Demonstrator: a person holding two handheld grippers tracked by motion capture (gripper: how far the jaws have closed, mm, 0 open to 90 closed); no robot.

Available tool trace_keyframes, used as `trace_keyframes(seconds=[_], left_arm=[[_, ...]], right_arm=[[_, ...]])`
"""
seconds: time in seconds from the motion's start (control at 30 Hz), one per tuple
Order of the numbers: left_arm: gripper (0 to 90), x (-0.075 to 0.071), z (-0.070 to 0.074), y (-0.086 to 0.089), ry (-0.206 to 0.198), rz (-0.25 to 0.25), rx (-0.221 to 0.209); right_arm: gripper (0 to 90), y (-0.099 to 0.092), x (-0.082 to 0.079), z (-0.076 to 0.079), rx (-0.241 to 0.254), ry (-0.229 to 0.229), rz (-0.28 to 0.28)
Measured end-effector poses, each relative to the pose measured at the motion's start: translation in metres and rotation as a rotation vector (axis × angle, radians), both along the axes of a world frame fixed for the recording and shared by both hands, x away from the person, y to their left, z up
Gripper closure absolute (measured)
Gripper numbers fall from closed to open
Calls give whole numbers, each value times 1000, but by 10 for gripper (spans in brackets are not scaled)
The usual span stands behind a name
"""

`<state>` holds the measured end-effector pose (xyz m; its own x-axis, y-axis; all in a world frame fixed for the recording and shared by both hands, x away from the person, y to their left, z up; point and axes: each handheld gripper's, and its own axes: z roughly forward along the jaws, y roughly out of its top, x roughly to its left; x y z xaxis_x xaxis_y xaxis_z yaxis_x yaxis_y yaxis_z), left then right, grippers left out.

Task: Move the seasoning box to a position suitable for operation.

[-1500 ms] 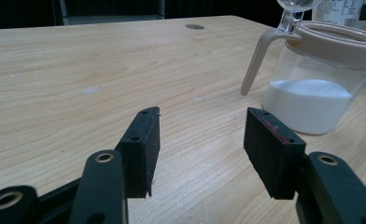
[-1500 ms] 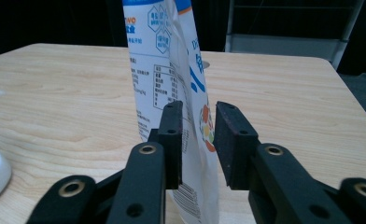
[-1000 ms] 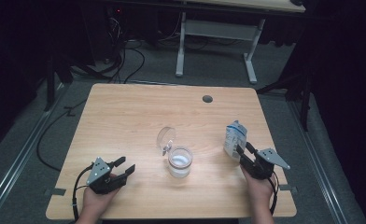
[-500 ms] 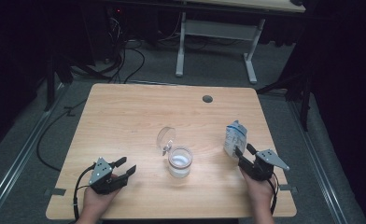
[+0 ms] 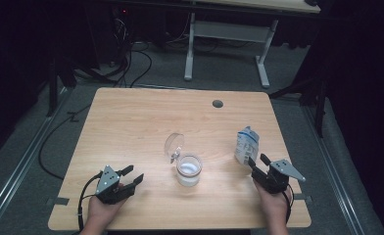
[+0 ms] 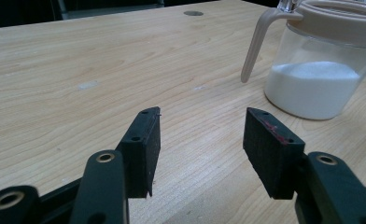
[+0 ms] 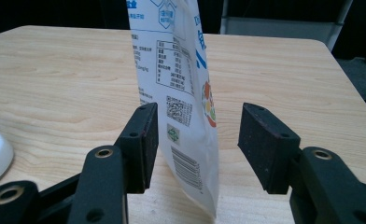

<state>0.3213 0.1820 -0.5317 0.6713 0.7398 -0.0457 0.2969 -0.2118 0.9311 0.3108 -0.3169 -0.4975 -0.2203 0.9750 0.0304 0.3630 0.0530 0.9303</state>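
**Two claws at rest beside a jar and a pouch**

The right claw (image 5: 256,163) sits at the near right of the worktop (image 5: 131,122), its jaws spread wide; they have just been opening. A white printed pouch (image 7: 181,93) stands upright between them, with a clear gap at the right jaw, while the left jaw stands just beside the pouch; whether it touches cannot be told. In the high view the pouch (image 5: 246,145) stands just beyond the claw's tips, near the worktop's right edge. The pouch bears blue lettering, a table of small print, a square code and a barcode near its foot.

The left claw (image 5: 131,175) lies at the near left, held in a hand (image 5: 102,210), its jaws likewise spread, with nothing but bare wood between them. It points toward the middle of the worktop.

There, well apart from both claws, stands a clear jar (image 5: 188,170) part-filled with a white granular substance. Its round hinged lid (image 5: 174,145) is tipped up open behind it. In the left gripper view the jar (image 6: 321,79) shows a beige rim and a thin beige handle (image 6: 255,46) that curves downward.

A small round grommet (image 5: 217,104) sits near the far edge.
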Motion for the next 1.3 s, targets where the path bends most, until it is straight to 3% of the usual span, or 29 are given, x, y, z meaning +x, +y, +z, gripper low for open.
trace_keyframes(seconds=[0.7,1.3], left_arm=[[491,0,0,-2,1,-13,15],[490,1,0,-2,13,-7,11]], right_arm=[[490,6,-25,-1,-53,2,-22],[519,25,-26,-2,-83,8,36]])
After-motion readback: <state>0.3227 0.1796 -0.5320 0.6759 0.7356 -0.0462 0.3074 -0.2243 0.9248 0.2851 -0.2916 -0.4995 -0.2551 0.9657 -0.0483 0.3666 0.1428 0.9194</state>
